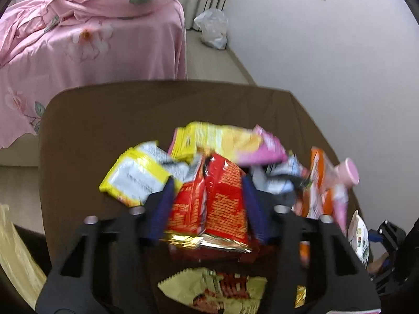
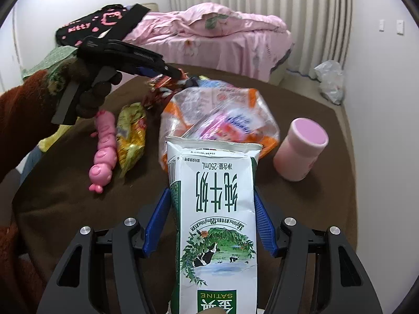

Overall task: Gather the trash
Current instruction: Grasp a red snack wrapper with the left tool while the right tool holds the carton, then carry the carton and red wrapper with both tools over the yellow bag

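Note:
My left gripper (image 1: 208, 183) is shut on a red snack packet (image 1: 217, 204), its blue pads pressing both sides. In the right wrist view the left gripper (image 2: 178, 74) pinches that red packet (image 2: 159, 83) above the brown-covered table (image 2: 314, 204). My right gripper (image 2: 210, 192) is shut on a white and green milk carton (image 2: 214, 222) that stands up between its blue pads. Behind the carton lies a clear and orange bag (image 2: 217, 112) stuffed with wrappers. More packets lie around the red one: a yellow and white packet (image 1: 136, 175) and a yellow and pink packet (image 1: 222, 141).
A pink cup (image 2: 301, 149) stands to the right of the carton. A pink toy (image 2: 103, 151) and a yellow-green packet (image 2: 131, 136) lie on the left. A bed with pink bedding (image 1: 91, 39) stands beyond the table, and a white plastic bag (image 1: 213, 28) sits on the floor by the wall.

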`<state>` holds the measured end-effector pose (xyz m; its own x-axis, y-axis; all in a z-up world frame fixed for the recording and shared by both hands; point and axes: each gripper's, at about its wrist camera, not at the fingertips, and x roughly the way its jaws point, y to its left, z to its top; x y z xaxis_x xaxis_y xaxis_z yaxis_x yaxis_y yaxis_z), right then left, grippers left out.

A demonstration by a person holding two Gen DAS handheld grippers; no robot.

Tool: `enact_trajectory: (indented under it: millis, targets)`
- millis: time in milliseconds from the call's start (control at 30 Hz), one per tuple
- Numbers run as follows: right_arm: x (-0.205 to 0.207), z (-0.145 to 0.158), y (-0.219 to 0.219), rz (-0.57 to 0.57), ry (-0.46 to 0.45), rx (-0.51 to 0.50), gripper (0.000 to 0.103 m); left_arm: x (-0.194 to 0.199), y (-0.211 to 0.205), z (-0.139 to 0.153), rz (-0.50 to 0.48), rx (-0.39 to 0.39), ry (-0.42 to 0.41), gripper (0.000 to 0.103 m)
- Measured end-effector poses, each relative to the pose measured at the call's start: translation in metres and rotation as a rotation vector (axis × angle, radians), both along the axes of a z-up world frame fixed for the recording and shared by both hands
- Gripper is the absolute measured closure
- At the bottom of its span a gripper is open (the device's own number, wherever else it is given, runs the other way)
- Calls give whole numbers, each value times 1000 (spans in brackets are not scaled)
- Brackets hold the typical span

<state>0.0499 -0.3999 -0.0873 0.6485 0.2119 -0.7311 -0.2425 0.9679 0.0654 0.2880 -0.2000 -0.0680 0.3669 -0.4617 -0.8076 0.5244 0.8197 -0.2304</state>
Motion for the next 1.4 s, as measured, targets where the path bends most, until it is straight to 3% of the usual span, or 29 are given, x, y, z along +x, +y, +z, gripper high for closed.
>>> enact_trajectory:
  millis: [100, 167, 433, 633, 833, 1067, 1200, 1300, 1400]
  targets:
    - [-3, -3, -1, 27, 11, 25, 44, -26, 10, 8, 17, -10, -46, 74]
    - [-5, -1, -1, 35, 19, 27, 44, -46, 19, 15, 28, -35, -66, 77]
    - [-14, 12, -3, 23, 52, 85, 44, -132, 37, 45, 28, -139, -114, 79]
    - [0, 7, 7, 71, 152, 3, 44, -192, 40, 37, 60, -111, -155, 79]
    - [10, -3, 19, 38, 204, -185, 44, -211, 55, 24, 87, -111, -120, 79]
    - [12, -9, 6, 9, 280, -152, 44, -213, 66, 7, 99, -125, -62, 77]
    - [24, -20, 1, -3, 326, -94, 44, -210, 72, 1, 126, -152, -34, 68]
    - [20, -7, 0, -14, 269, -51, 45, -211, 77, 5, 140, -160, -44, 60]
    - [6, 22, 5, -10, 153, -66, 46, -214, 82, 11, 141, -174, -57, 57]
